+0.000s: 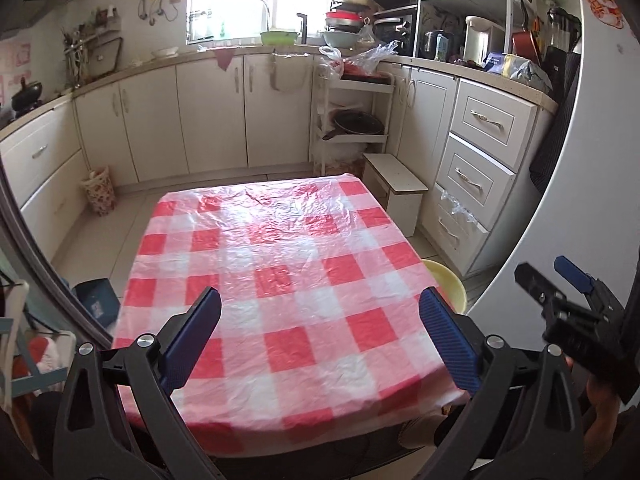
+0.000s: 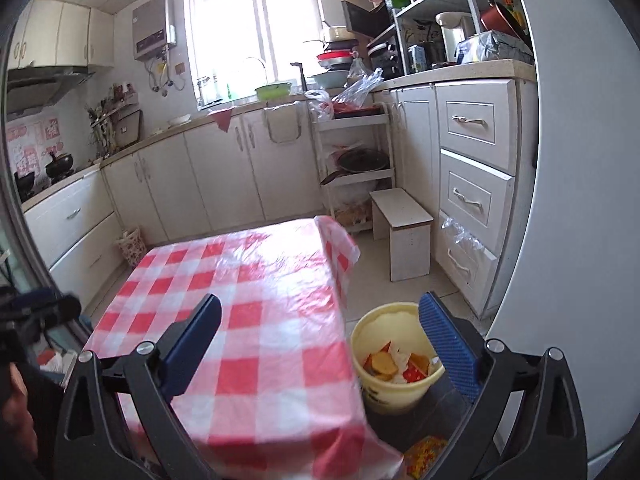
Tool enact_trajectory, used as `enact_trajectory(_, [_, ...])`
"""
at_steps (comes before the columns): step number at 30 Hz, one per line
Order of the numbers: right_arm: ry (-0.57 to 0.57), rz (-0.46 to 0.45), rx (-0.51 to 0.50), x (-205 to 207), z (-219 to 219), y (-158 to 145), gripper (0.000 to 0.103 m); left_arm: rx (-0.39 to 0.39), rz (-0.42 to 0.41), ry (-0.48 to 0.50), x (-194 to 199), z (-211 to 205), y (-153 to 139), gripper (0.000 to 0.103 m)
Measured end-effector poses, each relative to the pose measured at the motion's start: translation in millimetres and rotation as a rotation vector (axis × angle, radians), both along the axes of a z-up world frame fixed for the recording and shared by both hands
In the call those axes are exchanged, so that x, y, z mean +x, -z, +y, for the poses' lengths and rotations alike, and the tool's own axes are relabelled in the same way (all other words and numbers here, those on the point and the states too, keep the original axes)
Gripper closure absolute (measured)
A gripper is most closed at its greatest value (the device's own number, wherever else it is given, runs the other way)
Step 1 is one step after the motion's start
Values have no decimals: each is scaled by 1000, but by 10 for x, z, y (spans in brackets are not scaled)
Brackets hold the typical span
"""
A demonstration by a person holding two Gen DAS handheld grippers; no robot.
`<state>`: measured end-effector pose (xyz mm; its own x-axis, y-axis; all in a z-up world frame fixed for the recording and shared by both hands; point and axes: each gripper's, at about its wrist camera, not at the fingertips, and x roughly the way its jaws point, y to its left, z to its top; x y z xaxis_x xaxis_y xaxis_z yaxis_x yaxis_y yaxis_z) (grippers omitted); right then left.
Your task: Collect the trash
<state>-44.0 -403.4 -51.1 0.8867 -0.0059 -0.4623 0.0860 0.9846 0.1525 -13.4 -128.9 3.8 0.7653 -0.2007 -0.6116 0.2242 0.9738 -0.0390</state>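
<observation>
Kitchen worktop ahead looks bare; both claws, left and right, gape empty, so check the bin under your right claw

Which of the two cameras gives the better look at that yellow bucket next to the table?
The right wrist view. There the bucket stands beside the table, its mouth open to the camera with wrappers and scraps inside. The left wrist view shows only part of its rim past the table's edge, nothing of the contents.

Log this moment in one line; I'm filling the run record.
left gripper: open, empty | right gripper: open, empty | table: no trash seen | yellow bucket: holds trash, beside table
</observation>
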Motion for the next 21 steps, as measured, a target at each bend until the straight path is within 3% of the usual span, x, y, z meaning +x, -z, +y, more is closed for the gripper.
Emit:
enact_trajectory(9, [2,4,-8,-586,347,-262,7,79,-30,-27,-535,203,-174,8])
enact_trajectory(14, [-11,28,-25,-799,543,-334,7,55,-54,-34,-807,340,-326,8])
enact_trajectory(21, [-17,7,-21,-1084,711,-483,7,83,-88,-74,-1067,482,-530,8])
